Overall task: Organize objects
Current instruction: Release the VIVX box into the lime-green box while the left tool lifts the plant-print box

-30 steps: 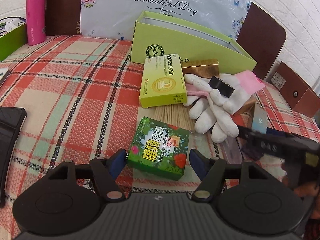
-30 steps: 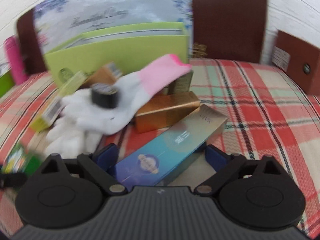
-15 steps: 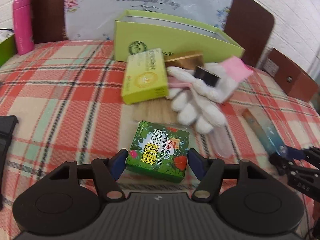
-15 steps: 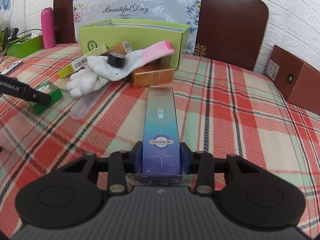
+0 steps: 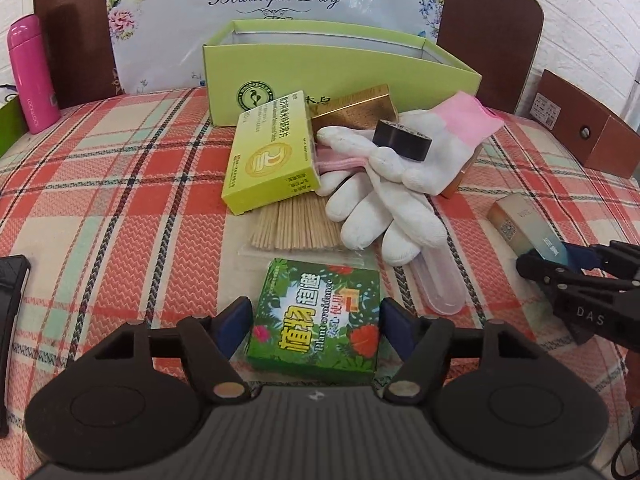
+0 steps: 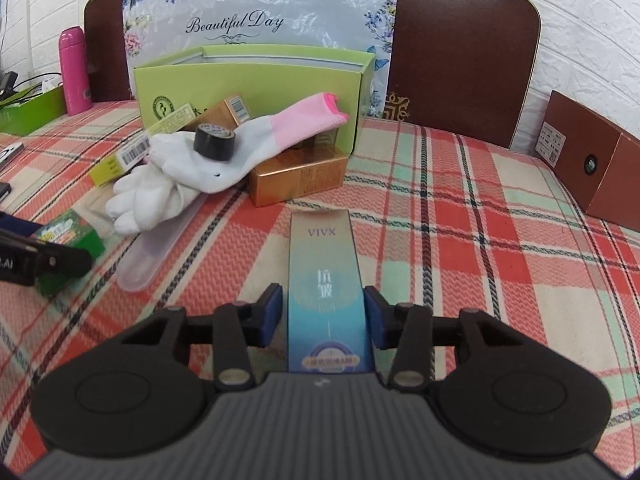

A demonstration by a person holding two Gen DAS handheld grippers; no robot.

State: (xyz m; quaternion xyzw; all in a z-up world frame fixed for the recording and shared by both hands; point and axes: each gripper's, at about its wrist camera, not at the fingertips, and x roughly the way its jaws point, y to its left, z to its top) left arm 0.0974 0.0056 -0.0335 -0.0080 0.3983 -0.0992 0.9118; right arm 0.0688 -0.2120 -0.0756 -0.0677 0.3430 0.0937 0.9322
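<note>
- Your left gripper (image 5: 316, 322) straddles the small green cardboard box with leaf and flower print (image 5: 320, 300). Its jaws stand wide and are opening, with the blue pads just beside the box's two sides.
- That green box lies flat at the near edge of the red, cream and green plaid tablecloth (image 5: 100, 200), just near of a bagged bundle of thin wooden sticks (image 5: 292, 228).
- Your right gripper (image 6: 322, 308) has the long blue-to-gold gradient carton (image 6: 324, 264) between its fingers. The jaws are narrow and opening; a gap shows at the left pad, and the right pad sits right against the carton.
- The carton lies flat on the cloth, pointing away from you, well right of the green box.
- Beyond both grippers a pile sits in front of the open light-green cardboard box (image 5: 340, 80): a yellow-green medicine box (image 5: 272, 160), a white fabric glove with a pink cuff (image 5: 384, 200) and a shiny gold carton (image 6: 298, 176).
- A black roll of tape (image 5: 402, 142) rests on top of the glove.
- A clear plastic case (image 5: 440, 284) pokes out from under the glove's fingers.
- A pink bottle (image 5: 30, 76) stands at the far left.
</note>
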